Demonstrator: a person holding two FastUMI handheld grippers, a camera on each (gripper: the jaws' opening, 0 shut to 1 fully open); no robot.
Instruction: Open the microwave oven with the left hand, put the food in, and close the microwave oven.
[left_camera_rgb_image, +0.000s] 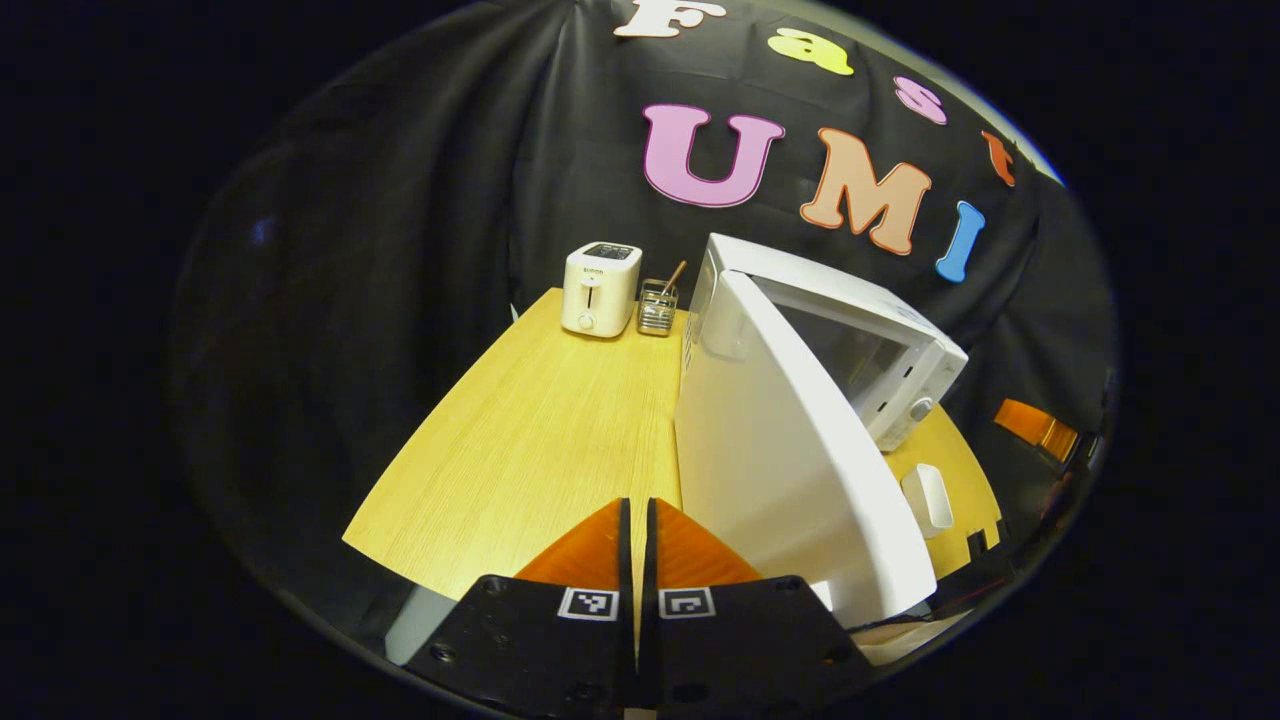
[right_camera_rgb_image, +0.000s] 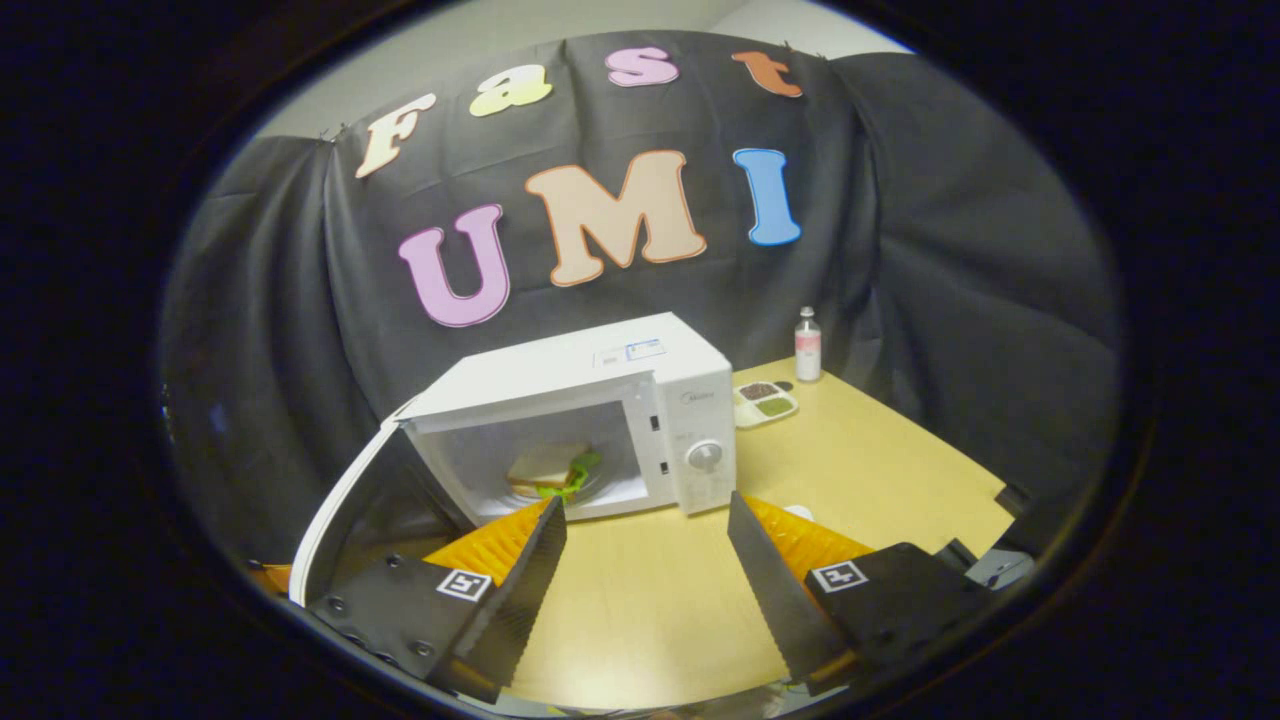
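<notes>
One sandwich (right_camera_rgb_image: 548, 470) inside microwave (right_camera_rgb_image: 600, 400), beyond parted right hand-held gripper (right_camera_rgb_image: 640, 560).

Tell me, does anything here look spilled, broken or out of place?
Nothing looks spilled or broken. The one loose end is the microwave: its door hangs wide open with the sandwich already resting inside.

The table (right_camera_rgb_image: 870, 470) is showing a pale wood grain with a smooth, matt finish. On it, the microwave oven (right_camera_rgb_image: 690, 400) is looking like glossy white plastic or painted metal; its open door (left_camera_rgb_image: 790, 450) is catching soft highlights. Behind it, matt black cloth (right_camera_rgb_image: 950, 280) is hanging in folds.
</notes>
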